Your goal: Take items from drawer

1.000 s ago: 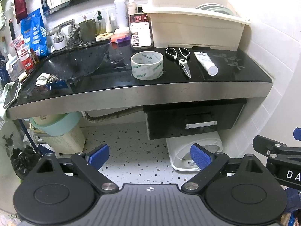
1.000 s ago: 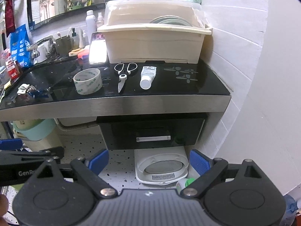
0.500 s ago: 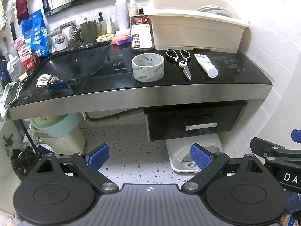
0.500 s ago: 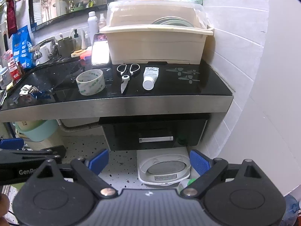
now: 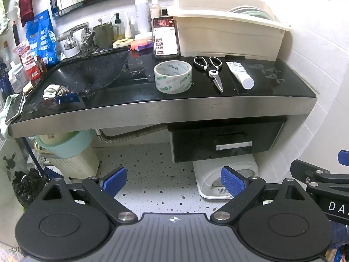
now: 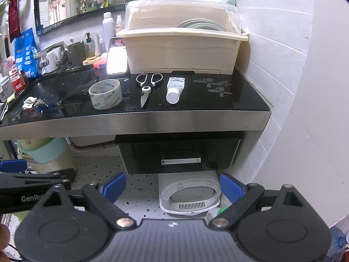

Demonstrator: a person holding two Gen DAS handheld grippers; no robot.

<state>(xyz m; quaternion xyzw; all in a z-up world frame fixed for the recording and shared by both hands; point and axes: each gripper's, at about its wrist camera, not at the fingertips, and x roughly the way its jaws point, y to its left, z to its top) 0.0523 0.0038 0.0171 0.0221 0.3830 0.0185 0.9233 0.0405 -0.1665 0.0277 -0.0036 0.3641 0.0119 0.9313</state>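
Observation:
A black drawer [image 5: 226,142] with a silver handle [image 5: 233,145] hangs shut under the right end of the black counter [image 5: 196,100]; it also shows in the right wrist view [image 6: 178,155]. On the counter lie a tape roll [image 5: 172,76], scissors [image 5: 209,69] and a white tube [image 5: 240,75]. My left gripper [image 5: 173,181] is open and empty, well back from the drawer. My right gripper [image 6: 173,185] is open and empty, also back from the drawer, facing it.
A cream dish box [image 5: 226,32] and a lit phone [image 5: 166,37] stand at the counter's back. A sink [image 5: 87,74] takes the left side. A white floor appliance [image 6: 189,194] sits below the drawer. A green basin on a basket [image 5: 65,150] stands at left.
Both grippers have risen slightly, so the counter and drawer sit a little lower in both views. Both stay open and empty.

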